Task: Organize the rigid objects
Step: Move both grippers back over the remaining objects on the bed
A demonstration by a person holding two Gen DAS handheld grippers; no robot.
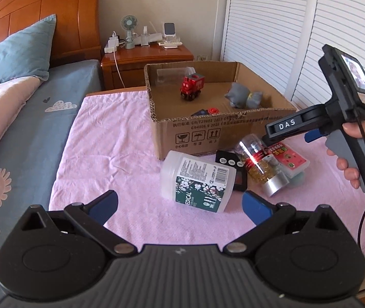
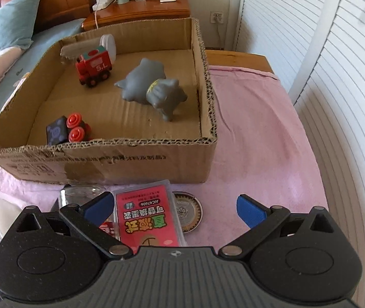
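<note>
A cardboard box [image 1: 215,133] [image 2: 105,164] on a pink cloth holds a red toy train [image 1: 192,86] [image 2: 94,66], a grey animal figure [image 1: 244,97] [image 2: 154,89], a small black toy with red wheels [image 2: 67,129] and a clear jar with a white lid [image 2: 108,43]. In front lie a white medical bottle [image 1: 197,181], a clear bottle of gold capsules [image 1: 259,164], a black remote [image 1: 229,164], a pink-labelled card case [image 1: 291,157] [image 2: 147,215] and a round tin [image 2: 188,211]. My left gripper [image 1: 179,205] is open just before the white bottle. My right gripper [image 2: 174,206] is open over the card case.
The pink cloth [image 1: 110,154] covers a low table beside a bed with a blue sheet [image 1: 28,128] and pillows. A wooden nightstand [image 1: 144,59] with a fan and chargers stands behind the box. White louvred doors [image 1: 336,38] line the right side.
</note>
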